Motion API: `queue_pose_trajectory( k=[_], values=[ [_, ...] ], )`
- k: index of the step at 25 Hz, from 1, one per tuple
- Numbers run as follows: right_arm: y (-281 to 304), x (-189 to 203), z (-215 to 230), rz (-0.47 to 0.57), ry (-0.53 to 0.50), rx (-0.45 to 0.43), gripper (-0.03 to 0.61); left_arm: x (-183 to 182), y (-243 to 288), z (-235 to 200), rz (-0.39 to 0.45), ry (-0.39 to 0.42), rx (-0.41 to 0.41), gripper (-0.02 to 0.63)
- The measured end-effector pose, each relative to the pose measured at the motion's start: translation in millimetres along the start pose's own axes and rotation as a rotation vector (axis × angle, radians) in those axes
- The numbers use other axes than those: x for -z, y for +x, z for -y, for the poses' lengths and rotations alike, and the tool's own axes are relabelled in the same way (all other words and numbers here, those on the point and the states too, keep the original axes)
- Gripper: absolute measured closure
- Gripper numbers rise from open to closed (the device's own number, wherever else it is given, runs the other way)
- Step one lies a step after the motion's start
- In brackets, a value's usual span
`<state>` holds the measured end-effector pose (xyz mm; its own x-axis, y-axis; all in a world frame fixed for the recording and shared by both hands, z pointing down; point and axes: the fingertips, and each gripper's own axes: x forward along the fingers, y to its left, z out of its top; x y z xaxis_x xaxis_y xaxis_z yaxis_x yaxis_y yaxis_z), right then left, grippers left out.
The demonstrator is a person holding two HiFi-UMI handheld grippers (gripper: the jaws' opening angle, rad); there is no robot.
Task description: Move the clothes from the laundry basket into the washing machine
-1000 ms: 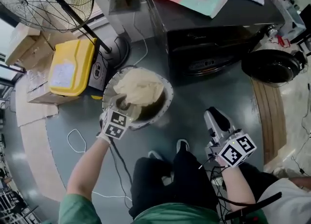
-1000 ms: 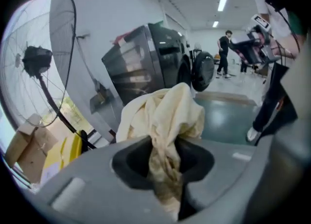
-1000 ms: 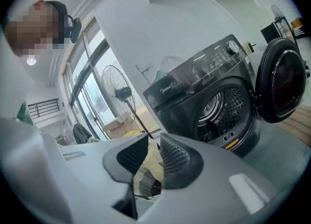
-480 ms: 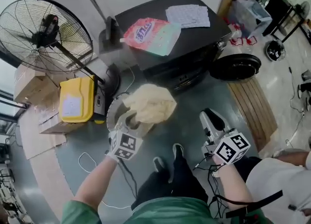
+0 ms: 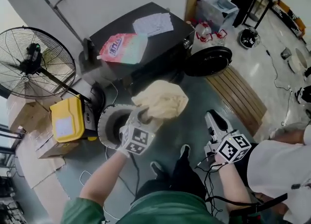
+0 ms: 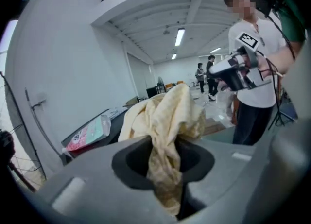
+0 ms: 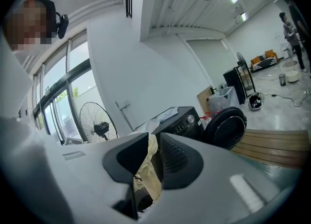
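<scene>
1. Gripping a fold of the cream cloth (image 5: 163,99), the left gripper (image 5: 144,117) has its jaws drawn narrow on the fabric. The pinch sits at one end of the bundle, so most of it bunches out ahead of the jaws, towards the washing machine (image 5: 170,36).
2. That cloth hangs in the air in front of the washing machine, apart from the basket (image 5: 104,121). I reckon it is held high to clear the basket and meet the machine's opening.
3. The right gripper (image 5: 212,117) waits in front of the washing machine on its door side, jaws nearly together. A cream strip shows in the slit between them. Whether it is pinched there or is just the other bundle seen beyond, I cannot tell; from above nothing hangs from it.
4. The round door (image 5: 209,61) stands swung open at the washing machine's front, ready for loading.
5. Hard to make out:
   - The machine's opening is lost in shadow.
   - The basket's inside is dark and partly covered by the left gripper, so any remaining clothes are hidden.
</scene>
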<state>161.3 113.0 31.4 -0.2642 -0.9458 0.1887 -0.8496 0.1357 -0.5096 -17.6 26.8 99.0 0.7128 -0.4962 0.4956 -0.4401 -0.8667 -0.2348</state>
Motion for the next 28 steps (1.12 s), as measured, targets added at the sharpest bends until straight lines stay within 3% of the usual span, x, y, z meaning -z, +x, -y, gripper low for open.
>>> queue_pose_trajectory(
  k=[9,20,28],
  values=[
    [-13,-30,101,-0.005,0.065,0.040,0.512,-50,92,22,-0.014,-0.021,-0.031,0.520],
    [10,-68,207,-0.104,0.072,-0.010,0.512,-94,207,31,-0.026,-0.116,-0.109,0.518],
    [36,-56,238,-0.130,0.102,0.039,0.512,-67,259,26,-0.043,-0.136,-0.079,0.518]
  ],
)
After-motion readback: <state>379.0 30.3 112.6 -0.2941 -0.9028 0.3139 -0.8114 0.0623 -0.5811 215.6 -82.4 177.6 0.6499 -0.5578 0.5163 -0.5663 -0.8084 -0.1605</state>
